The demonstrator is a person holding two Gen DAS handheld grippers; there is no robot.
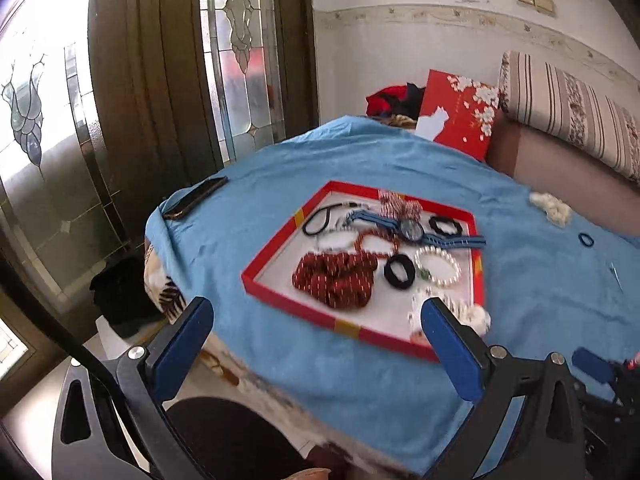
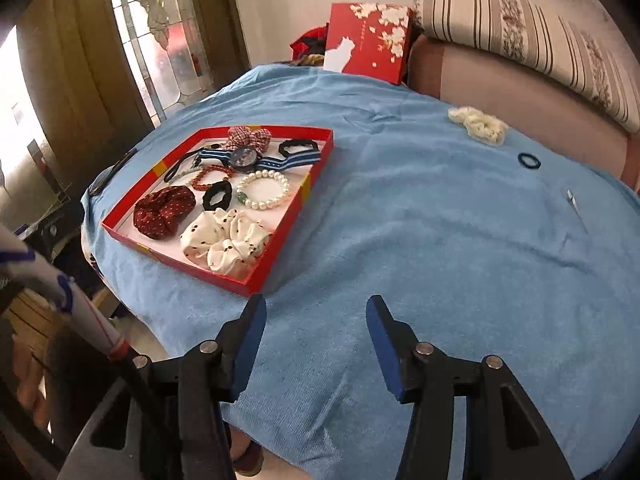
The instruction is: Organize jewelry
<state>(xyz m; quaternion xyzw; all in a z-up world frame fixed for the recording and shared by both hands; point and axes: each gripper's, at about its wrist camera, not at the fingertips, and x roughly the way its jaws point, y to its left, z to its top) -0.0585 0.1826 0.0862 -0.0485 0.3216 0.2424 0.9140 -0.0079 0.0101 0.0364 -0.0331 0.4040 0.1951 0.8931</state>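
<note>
A red tray (image 2: 294,208) (image 1: 276,246) lies on the blue cloth and holds a dark red scrunchie (image 2: 164,210) (image 1: 336,278), a white dotted scrunchie (image 2: 226,242), a pearl bracelet (image 2: 264,190) (image 1: 438,266), a blue-strap watch (image 2: 250,158) (image 1: 412,230), black hair ties (image 2: 216,194) and a red bead bracelet (image 2: 212,176). Outside it lie a cream scrunchie (image 2: 478,124) (image 1: 550,206), a small dark hair tie (image 2: 529,160) (image 1: 586,239) and a thin metal clip (image 2: 574,204). My left gripper (image 1: 320,320) is open and empty at the tray's near edge. My right gripper (image 2: 316,320) is open and empty, right of the tray's near corner.
A black phone (image 1: 196,198) lies at the table's left edge. A red box lid with white flowers (image 2: 366,42) (image 1: 460,114) leans at the far edge. A sofa with a striped cushion (image 2: 520,28) stands to the right. A glass door (image 1: 240,60) is behind.
</note>
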